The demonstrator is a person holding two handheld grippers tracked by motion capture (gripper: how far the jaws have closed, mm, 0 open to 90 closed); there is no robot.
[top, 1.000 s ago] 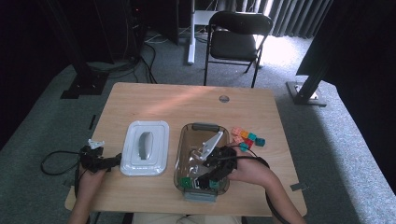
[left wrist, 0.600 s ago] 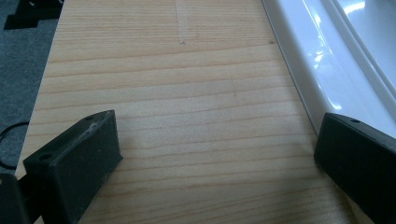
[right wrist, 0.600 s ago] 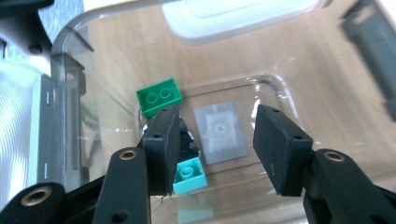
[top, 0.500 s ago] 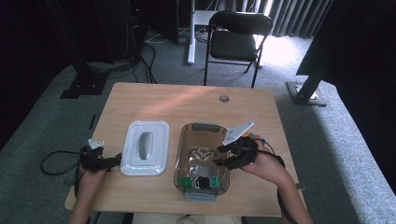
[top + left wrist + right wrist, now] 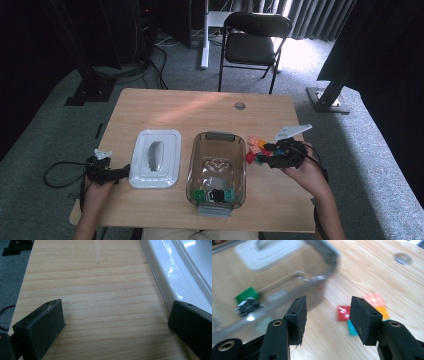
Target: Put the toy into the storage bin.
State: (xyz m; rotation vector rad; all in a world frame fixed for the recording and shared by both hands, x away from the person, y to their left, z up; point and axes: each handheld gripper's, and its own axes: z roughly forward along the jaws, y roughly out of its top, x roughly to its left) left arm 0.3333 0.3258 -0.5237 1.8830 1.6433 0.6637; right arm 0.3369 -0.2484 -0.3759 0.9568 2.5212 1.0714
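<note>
1. We note small coloured blocks (image 5: 255, 148) in a loose heap on the table (image 5: 165, 107), right of the clear tub (image 5: 216, 167); red, orange and teal pieces show.
2. The right gripper (image 5: 266, 154) sits just beside this heap; in the right gripper view the red block (image 5: 343, 313) lies ahead, between the jaws, untouched.
3. Its jaws have just been opening, parted, nothing pinched.
4. 3 pieces (2 green, 1 black) lie in the tub.
5. The white lid (image 5: 155, 157) rests left of the tub.
6. The left gripper (image 5: 118, 173), spread wide, is empty at the lid's edge.
</note>
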